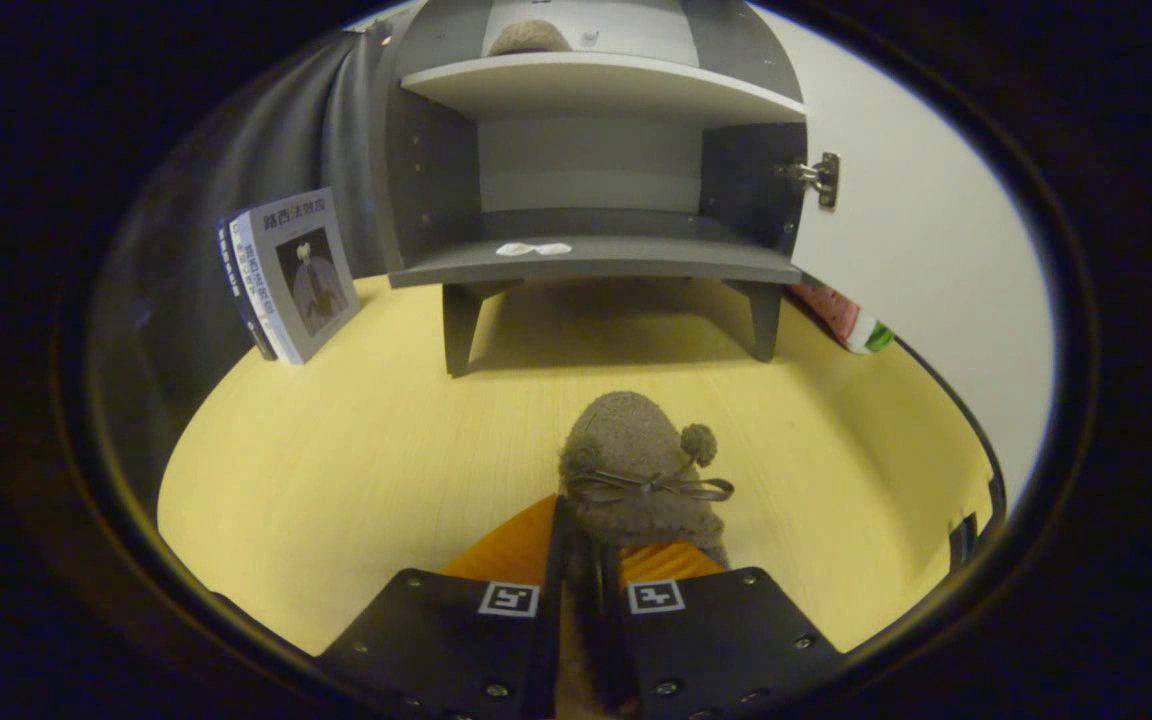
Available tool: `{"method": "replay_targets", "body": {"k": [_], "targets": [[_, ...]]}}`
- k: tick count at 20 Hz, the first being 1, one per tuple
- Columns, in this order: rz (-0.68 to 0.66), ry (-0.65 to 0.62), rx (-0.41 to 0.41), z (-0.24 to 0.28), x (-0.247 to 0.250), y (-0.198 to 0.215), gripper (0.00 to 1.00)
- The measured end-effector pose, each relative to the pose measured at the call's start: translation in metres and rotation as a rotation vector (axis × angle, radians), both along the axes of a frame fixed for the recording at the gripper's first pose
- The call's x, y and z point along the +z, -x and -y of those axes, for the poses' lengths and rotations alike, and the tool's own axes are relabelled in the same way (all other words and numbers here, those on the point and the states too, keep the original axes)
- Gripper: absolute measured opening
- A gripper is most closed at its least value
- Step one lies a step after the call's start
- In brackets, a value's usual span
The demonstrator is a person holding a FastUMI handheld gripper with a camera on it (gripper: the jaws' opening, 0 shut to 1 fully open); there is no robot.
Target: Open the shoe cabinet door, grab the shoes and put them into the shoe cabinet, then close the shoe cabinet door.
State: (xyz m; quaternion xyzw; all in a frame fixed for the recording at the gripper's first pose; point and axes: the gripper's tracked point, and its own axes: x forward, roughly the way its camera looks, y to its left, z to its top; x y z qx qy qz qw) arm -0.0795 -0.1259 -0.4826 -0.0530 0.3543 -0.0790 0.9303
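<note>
Fuzzy brown shoe (641, 470) is pinched in the claw (584, 560), ready for the open grey cabinet (591, 255).

A pale yellow wood-grain floor (336, 470) spreads out under even, soft light. Dark cloth drapes the wall (266, 150) at the back left, and a few books (286, 275) stand leaning against it on the floor. A red and green object (851, 320) lies on the floor at the right, partly hidden; I cannot tell what it is.
</note>
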Motion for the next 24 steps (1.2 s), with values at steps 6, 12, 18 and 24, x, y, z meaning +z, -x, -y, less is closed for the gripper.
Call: {"method": "replay_targets", "body": {"k": [6, 12, 18, 24], "targets": [[0.082, 0.017, -0.043, 0.001, 0.062, -0.028, 0.02], [0.264, 0.061, -0.069, -0.003, 0.182, -0.076, 0.01], [0.387, 0.076, -0.07, 0.0, 0.289, -0.137, 0.01], [0.437, 0.105, -0.022, 0.012, 0.342, -0.237, 0.01]]}}
